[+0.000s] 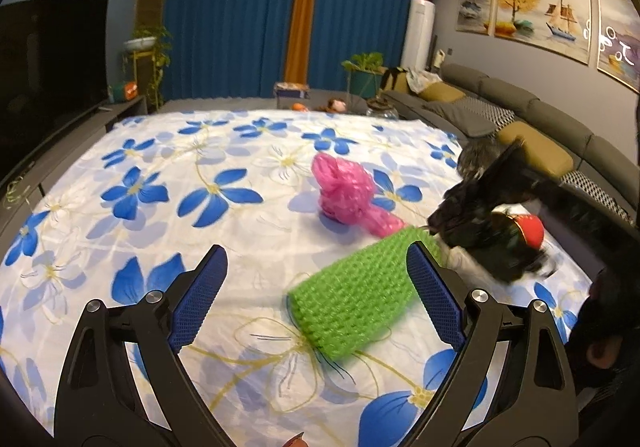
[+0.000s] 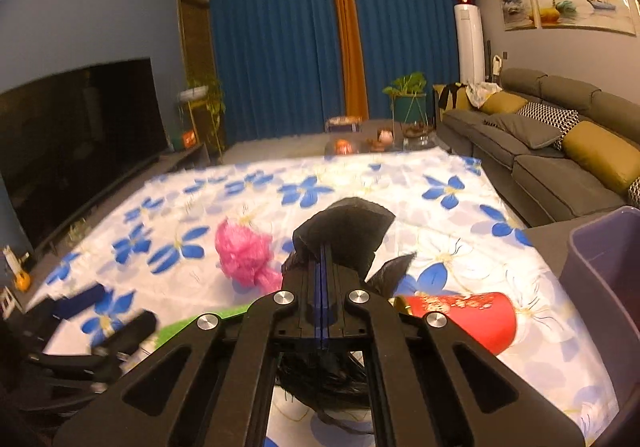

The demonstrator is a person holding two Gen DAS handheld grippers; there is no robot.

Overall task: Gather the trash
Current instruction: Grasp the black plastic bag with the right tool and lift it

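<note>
While the right gripper [image 2: 322,247] is pinching a crumpled black plastic bag [image 2: 348,225] between fully closed fingers, the left gripper [image 1: 316,251] is hanging over the near part of the flowered cloth [image 1: 160,151] with its blue-padded fingers [image 1: 200,299] spread wide and gripping nothing. The black bag is probably being clamped by a fold at its top so that it can be lifted clear as one piece of trash, and part of it is sagging below the jaws. A green bubble-wrap sleeve [image 1: 360,295] is lying between the left fingers, angled toward the right edge of the cloth, and the open spread suggests it is being lined up as the next pick; the pads are not touching it. A pink crumpled bag [image 1: 344,195] is resting near the middle of the cloth, just beyond the green sleeve. A red paper cup [image 2: 464,315] is lying on its side toward the near right edge, beside the black bag. It is carrying gold lettering, but this is too blurred to read. A purple bin [image 2: 600,275] is standing off the right edge, likely where the trash is going.
</note>
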